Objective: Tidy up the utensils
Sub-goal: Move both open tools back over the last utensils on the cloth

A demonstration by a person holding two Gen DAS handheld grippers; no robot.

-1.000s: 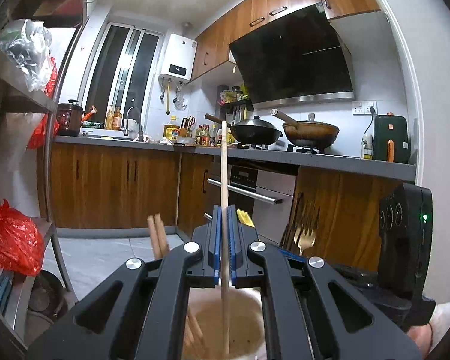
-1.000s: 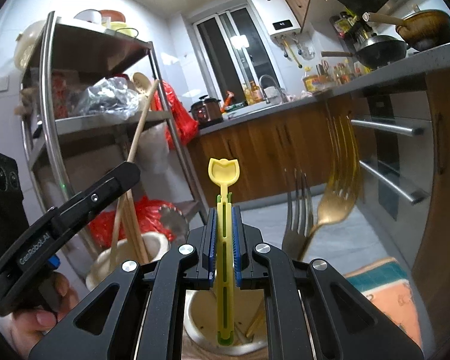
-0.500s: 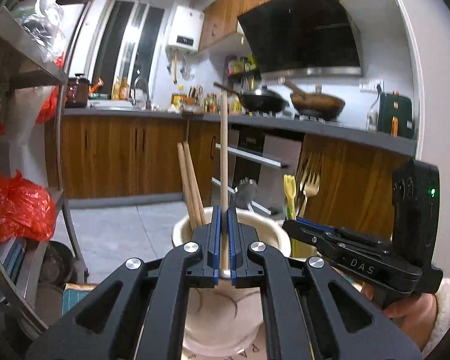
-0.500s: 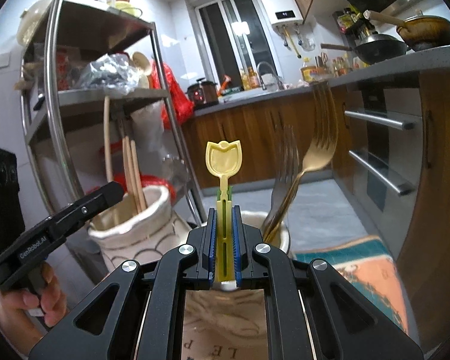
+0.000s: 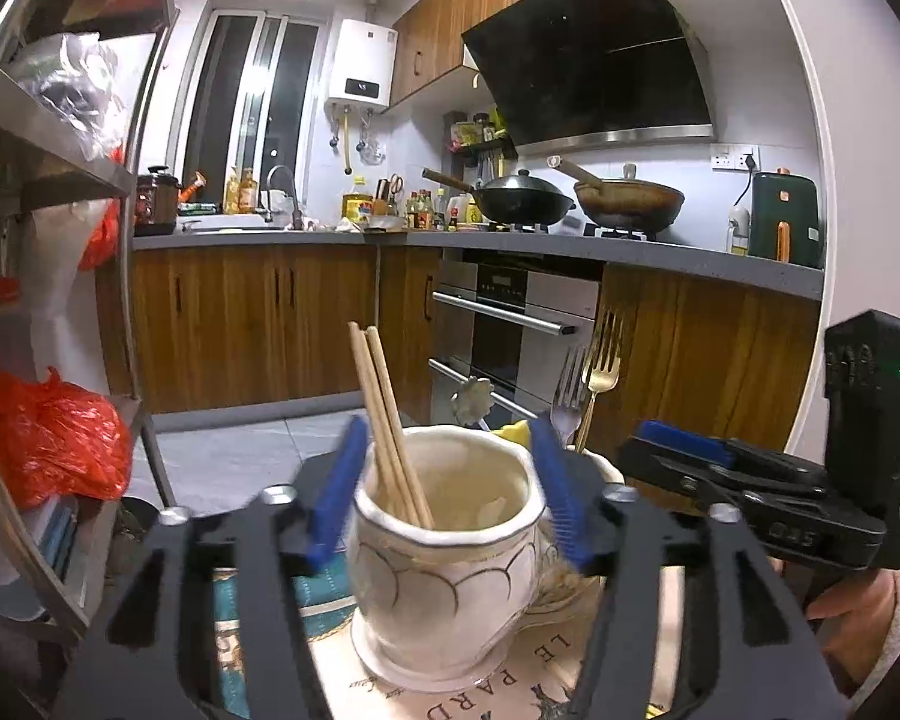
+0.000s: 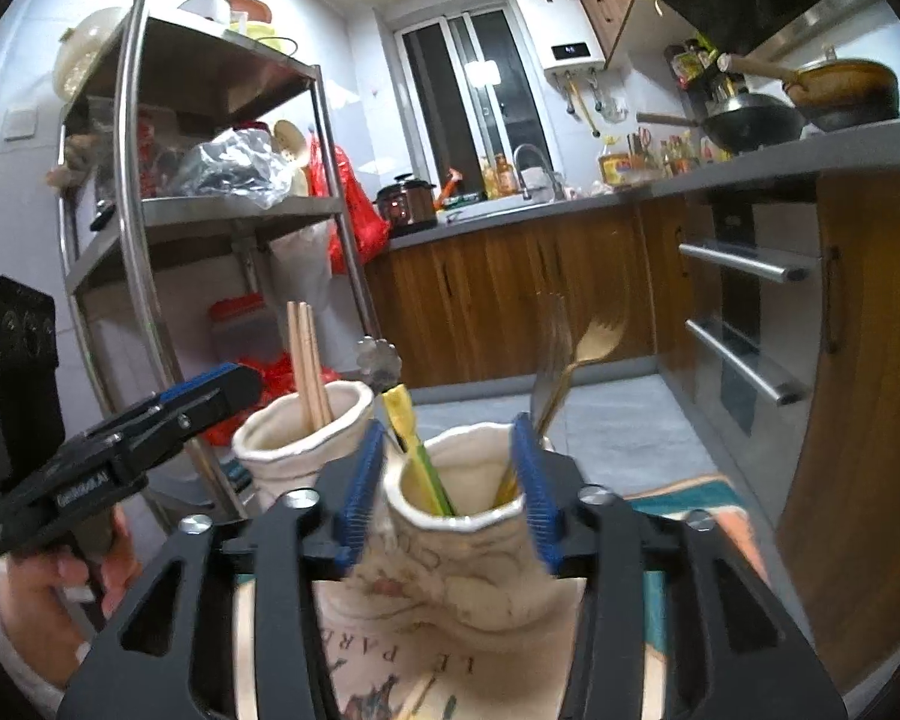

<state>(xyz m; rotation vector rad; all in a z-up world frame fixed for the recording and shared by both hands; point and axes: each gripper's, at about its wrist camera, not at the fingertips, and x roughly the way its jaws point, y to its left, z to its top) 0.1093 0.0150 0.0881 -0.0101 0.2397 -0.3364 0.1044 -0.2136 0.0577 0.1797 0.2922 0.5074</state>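
Two cream ceramic holders stand side by side on a printed mat. My left gripper (image 5: 447, 483) is open and empty, its jaws on either side of the left holder (image 5: 444, 546), which holds wooden chopsticks (image 5: 384, 420). My right gripper (image 6: 447, 483) is open and empty, its jaws on either side of the right holder (image 6: 468, 540). That holder has a yellow-green utensil (image 6: 417, 450), a silver fork and a gold fork (image 6: 570, 372) in it. The left holder also shows in the right wrist view (image 6: 297, 444), and the forks show in the left wrist view (image 5: 594, 378).
A steel rack (image 6: 150, 252) with bags stands on the left. Wooden cabinets and an oven (image 5: 510, 324) run along the back and right. The printed mat (image 5: 510, 684) lies under the holders. The grey floor (image 5: 228, 456) lies beyond.
Both grippers have opened. The left let go of a chopstick into the left holder. The right let go of the yellow-green utensil into the right holder. Both now sit lower, around the holders.
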